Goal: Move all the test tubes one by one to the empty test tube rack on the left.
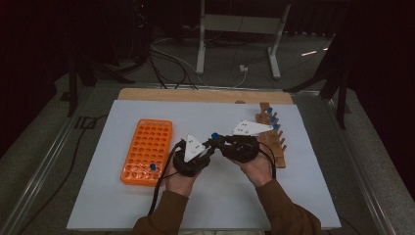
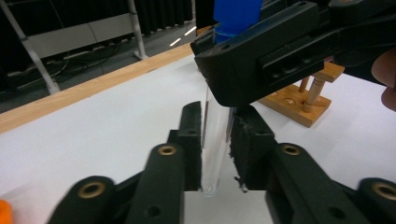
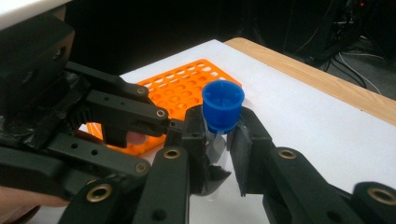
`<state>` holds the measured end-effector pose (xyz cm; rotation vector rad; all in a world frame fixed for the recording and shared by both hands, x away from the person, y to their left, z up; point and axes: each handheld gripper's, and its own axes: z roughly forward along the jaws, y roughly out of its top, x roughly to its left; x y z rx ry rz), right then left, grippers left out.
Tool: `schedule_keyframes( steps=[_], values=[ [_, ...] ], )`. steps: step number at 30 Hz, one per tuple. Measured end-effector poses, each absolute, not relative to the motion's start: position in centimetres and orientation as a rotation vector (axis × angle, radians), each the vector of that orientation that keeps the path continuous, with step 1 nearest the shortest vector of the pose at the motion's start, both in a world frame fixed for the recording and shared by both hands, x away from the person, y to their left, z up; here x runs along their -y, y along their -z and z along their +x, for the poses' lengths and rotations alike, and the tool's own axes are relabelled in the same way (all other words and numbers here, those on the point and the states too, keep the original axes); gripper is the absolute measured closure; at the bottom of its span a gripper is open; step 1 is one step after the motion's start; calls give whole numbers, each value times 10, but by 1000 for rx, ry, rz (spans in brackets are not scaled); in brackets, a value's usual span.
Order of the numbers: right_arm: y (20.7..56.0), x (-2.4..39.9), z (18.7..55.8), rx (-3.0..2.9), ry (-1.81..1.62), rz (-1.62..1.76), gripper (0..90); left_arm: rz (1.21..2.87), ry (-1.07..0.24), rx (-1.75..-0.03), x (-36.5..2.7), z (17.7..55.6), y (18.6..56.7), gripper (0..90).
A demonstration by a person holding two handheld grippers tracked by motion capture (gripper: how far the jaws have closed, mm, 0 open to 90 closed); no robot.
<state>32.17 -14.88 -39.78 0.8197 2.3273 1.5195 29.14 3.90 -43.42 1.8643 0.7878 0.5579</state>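
The left gripper point(image 2: 215, 154) is pinching the lower glass of a clear test tube point(image 2: 215, 140) with a blue cap point(image 3: 223, 106), while the right gripper point(image 3: 219, 140) is clamping it just under that cap, above mid-table. The orange tube rack point(image 1: 147, 151) is lying to the left, the wooden peg rack point(image 1: 274, 139) to the right.

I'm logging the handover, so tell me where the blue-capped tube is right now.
In the high view the blue-capped tube is mid-table between the orange rack and wooden rack, gripped by both the left gripper and right gripper.
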Motion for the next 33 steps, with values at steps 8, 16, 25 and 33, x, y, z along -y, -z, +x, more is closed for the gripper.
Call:
schedule_keyframes(
  steps=[8,16,25,33],
  values=[
    [398,154,324,-2330,-1547,831,602,1878,-554,-797,-40,294,436,784],
    [395,167,326,-2250,-1537,873,142,1833,-536,-858,-54,297,433,785],
    [402,183,326,-2200,-1459,907,11,1783,-524,-871,-70,293,426,785],
    [411,198,325,-2193,-1425,927,0,1739,-521,-891,-95,290,417,785]
  ],
)
